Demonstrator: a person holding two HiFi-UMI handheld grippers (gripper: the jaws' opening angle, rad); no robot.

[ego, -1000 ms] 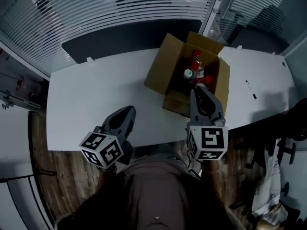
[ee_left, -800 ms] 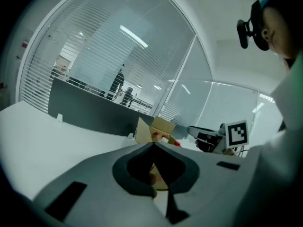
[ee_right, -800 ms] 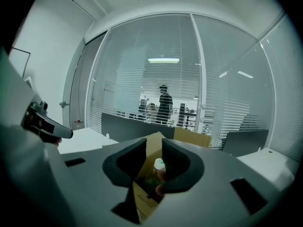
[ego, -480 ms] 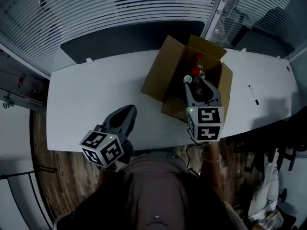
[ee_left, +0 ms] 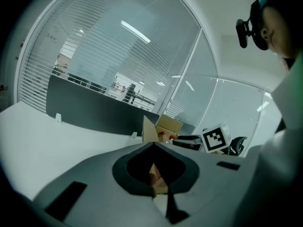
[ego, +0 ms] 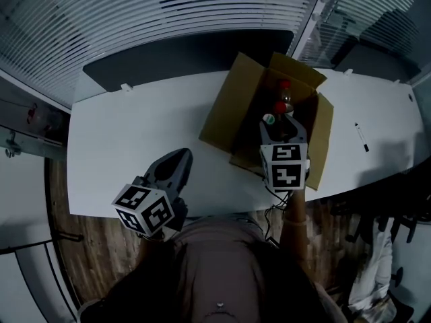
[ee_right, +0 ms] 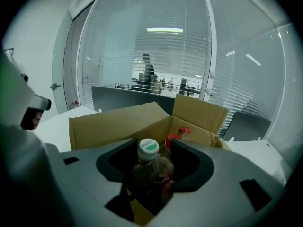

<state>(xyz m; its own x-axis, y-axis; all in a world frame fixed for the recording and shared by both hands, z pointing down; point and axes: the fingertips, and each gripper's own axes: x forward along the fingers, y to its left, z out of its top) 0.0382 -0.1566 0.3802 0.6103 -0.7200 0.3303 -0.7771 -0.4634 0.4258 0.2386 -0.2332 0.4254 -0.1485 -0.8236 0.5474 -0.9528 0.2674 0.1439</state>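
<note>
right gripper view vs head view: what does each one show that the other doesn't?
Right gripper view only: the green-and-white-capped bottle stands between the right gripper's jaws, which are apart. A person stands behind the glass wall.
Head view only: a black pen lies on the table, right of the box. The wooden floor shows below the table edge.
Both: the open cardboard box, the two red-capped bottles inside it, and the green-and-white cap.

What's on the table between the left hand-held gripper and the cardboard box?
Nothing. In the head view, only bare white table lies between the left hand-held gripper and the cardboard box.
</note>
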